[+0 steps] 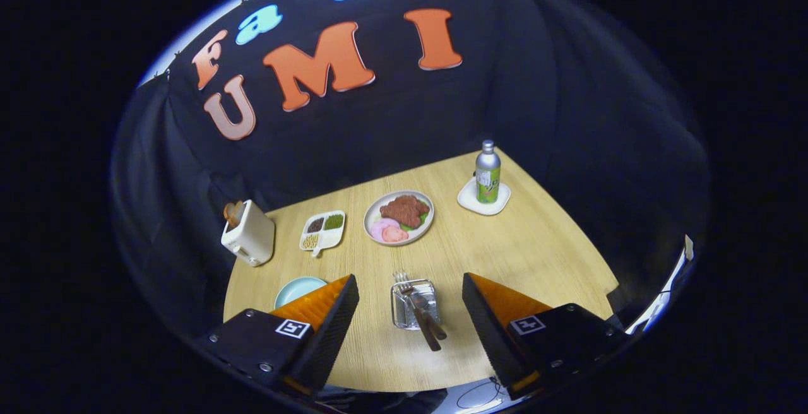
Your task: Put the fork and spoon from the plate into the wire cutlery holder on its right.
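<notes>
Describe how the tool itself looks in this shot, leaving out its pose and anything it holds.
The tool has two wedge-shaped fingers tapering forward from boxy black mounts with visible screws. Each mount carries a small square black-and-white marker. A thin cable loops below the right mount.

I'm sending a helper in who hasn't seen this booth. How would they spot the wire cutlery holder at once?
On the wooden table, look between the open gripper's fingers, nearer than the plate of food. The wire cutlery holder is a small silvery mesh basket with a fork and another handle lying across it; its neighbours are all solid dishes.
</notes>
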Available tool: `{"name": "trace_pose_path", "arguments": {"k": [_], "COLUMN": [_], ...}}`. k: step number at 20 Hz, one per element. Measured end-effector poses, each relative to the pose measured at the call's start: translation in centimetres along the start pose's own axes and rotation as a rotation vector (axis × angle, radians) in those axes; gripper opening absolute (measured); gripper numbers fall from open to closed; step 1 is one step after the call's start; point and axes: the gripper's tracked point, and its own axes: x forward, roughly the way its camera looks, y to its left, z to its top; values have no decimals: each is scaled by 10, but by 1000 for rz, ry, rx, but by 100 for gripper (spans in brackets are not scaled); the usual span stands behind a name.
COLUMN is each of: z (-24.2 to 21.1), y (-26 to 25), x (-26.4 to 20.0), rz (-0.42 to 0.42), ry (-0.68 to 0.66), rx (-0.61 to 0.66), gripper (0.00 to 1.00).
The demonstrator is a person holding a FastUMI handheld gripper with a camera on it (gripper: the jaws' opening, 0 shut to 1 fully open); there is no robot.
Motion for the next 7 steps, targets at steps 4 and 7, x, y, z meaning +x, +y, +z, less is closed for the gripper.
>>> {"name": "trace_pose_path", "arguments": {"k": [4,7], "z": [7,11], "y": [0,-1], "x": [-39,-64], "rz": [-4,-6], "ry": [-202,-304], "rx": [30,36], "gripper": [98,98]}}
